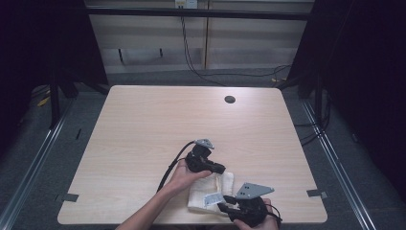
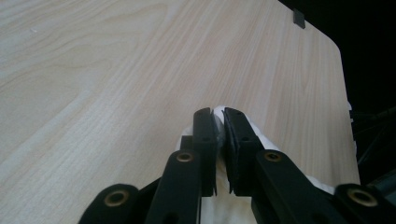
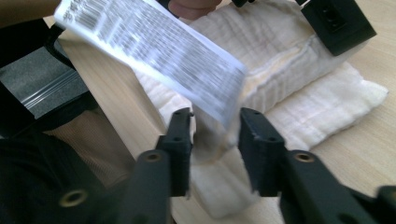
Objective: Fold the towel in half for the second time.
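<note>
Left gripper (image 1: 216, 167) pinches folded cream towel (image 1: 210, 191) at far edge; right gripper (image 3: 215, 135) spread around near corner under label (image 3: 154, 51). Likely folding; next: right closes.

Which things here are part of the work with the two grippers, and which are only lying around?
Part of the work:
- folded white cloth with printed label
- left gripper, shut on the cloth
- right gripper, jaws apart around the cloth's edge

Lying around:
- round hole in the table
- cables on the floor behind
</note>
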`<control>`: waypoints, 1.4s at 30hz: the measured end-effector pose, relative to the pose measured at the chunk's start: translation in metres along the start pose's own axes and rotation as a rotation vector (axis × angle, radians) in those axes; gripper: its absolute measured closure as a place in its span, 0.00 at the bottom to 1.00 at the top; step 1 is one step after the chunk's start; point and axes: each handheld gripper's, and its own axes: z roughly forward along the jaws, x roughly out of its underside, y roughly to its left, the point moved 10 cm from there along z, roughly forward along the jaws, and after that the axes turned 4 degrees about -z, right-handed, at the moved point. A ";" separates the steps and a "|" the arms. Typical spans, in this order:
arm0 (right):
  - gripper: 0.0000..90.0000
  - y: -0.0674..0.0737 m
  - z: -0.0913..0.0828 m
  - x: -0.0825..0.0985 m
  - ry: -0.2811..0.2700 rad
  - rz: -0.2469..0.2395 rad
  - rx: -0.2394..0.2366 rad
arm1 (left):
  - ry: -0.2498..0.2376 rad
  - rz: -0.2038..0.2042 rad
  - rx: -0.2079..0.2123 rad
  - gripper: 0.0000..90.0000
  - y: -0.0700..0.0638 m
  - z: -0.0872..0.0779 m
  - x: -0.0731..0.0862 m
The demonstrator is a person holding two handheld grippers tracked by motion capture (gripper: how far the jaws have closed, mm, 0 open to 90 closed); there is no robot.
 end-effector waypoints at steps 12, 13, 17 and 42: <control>0.53 -0.011 -0.013 0.008 0.006 0.029 0.065 | -0.058 -0.009 -0.002 0.65 -0.006 -0.016 -0.011; 0.52 -0.013 -0.016 0.009 0.001 0.033 0.073 | -0.054 0.000 -0.012 0.63 -0.004 -0.019 -0.011; 0.49 -0.022 -0.026 0.011 -0.013 0.056 0.086 | -0.072 0.028 -0.051 0.59 -0.003 -0.034 -0.009; 0.58 -0.076 0.001 -0.014 0.083 -0.028 0.121 | -0.054 0.039 -0.218 0.47 0.013 -0.135 0.052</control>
